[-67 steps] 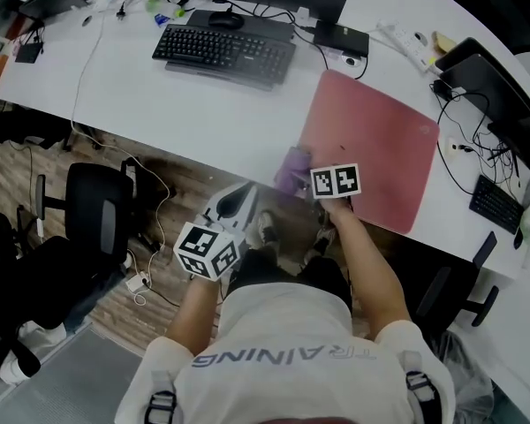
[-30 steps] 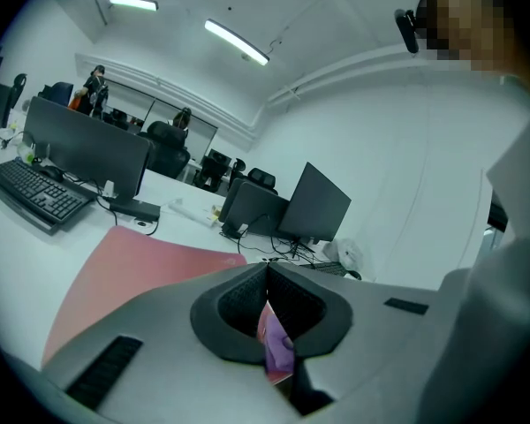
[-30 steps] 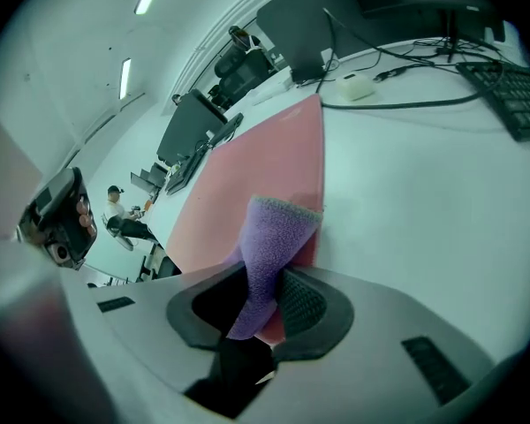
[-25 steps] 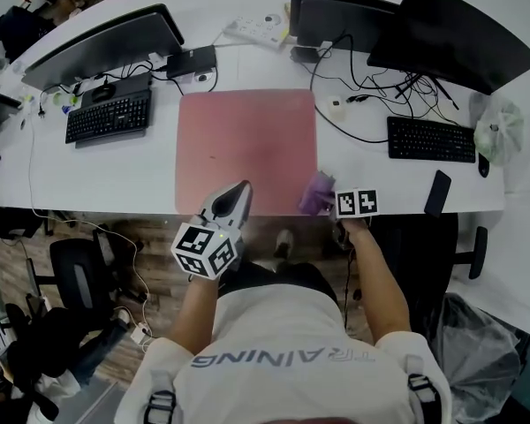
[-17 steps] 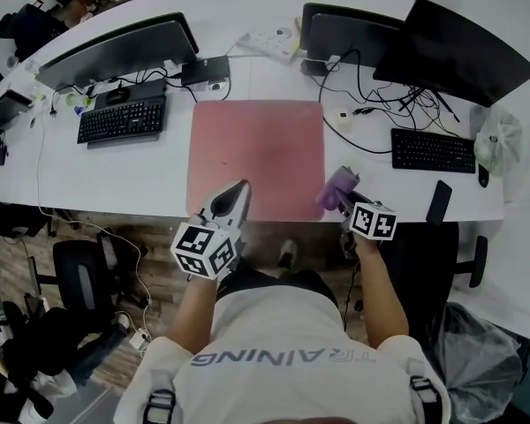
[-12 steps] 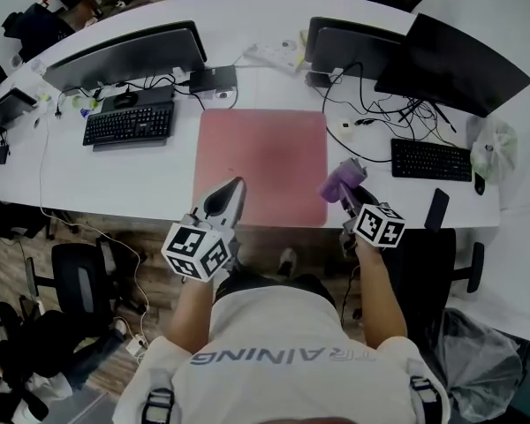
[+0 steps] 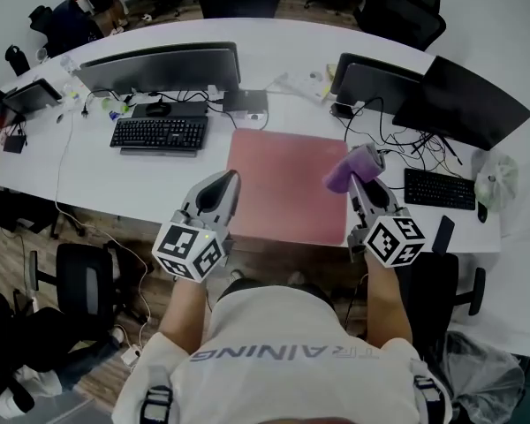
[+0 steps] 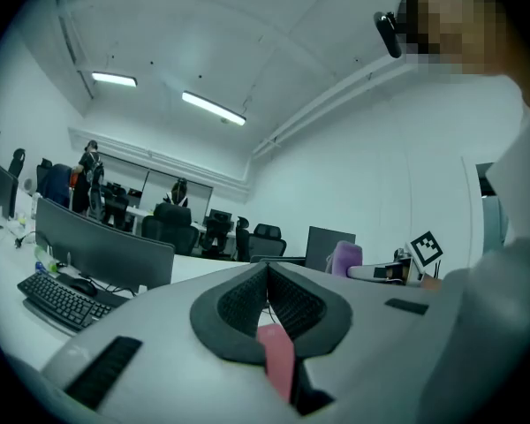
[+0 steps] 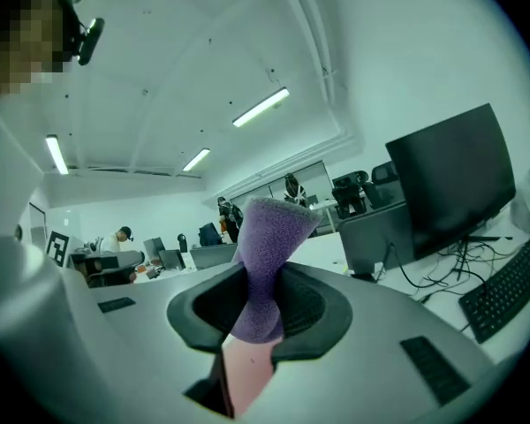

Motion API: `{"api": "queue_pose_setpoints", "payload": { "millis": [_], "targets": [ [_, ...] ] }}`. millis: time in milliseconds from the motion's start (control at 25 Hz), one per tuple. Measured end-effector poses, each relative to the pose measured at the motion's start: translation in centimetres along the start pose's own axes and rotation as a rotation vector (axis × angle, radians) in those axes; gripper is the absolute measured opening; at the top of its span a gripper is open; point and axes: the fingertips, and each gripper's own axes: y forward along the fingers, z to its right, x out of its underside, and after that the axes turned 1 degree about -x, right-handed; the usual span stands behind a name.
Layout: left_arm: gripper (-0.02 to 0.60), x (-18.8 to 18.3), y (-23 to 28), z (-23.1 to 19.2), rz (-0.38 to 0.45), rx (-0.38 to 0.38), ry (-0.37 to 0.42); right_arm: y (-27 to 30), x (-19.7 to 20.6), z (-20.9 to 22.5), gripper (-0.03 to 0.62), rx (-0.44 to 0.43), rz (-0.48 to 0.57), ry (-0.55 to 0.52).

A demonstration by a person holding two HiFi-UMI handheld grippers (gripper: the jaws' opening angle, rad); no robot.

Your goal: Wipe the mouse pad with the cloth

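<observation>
A large pink mouse pad (image 7: 287,194) lies on the white desk (image 7: 106,179), reaching its near edge. My right gripper (image 7: 357,170) is held up in the air over the pad's right side, shut on a purple cloth (image 7: 352,167) that sticks out past its tips. In the right gripper view the purple cloth (image 9: 263,263) is pinched between the black pads, tilted up toward the ceiling. My left gripper (image 7: 225,180) hovers by the pad's near left corner, raised and shut with nothing in it; its pads (image 8: 247,303) meet in the left gripper view.
A black keyboard (image 7: 157,134) and a monitor (image 7: 163,67) stand left of the pad. More monitors (image 7: 473,102), cables and a second keyboard (image 7: 446,190) crowd the right. A phone (image 7: 441,233) lies near the right front edge. Office chairs (image 7: 93,285) stand below the desk.
Both grippers have lifted and tilted upward. The right one has carried the cloth from the desk's near edge up over the pad's right side. The head view has swung.
</observation>
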Motion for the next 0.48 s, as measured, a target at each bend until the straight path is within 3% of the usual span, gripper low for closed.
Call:
{"api": "queue_pose_setpoints", "payload": {
  "millis": [240,480],
  "targets": [
    [0.031,-2.6,-3.1,-2.9,0.062,-0.054,0.026,0.7,-3.9,-6.0,0.107,-0.023,0.068,-0.151],
    [0.031,-3.0,-4.4,-4.1,0.079,-0.078,0.064,1.6,-3.8,-8.5,0.103,-0.011,0.080,-0.254]
  ]
}}
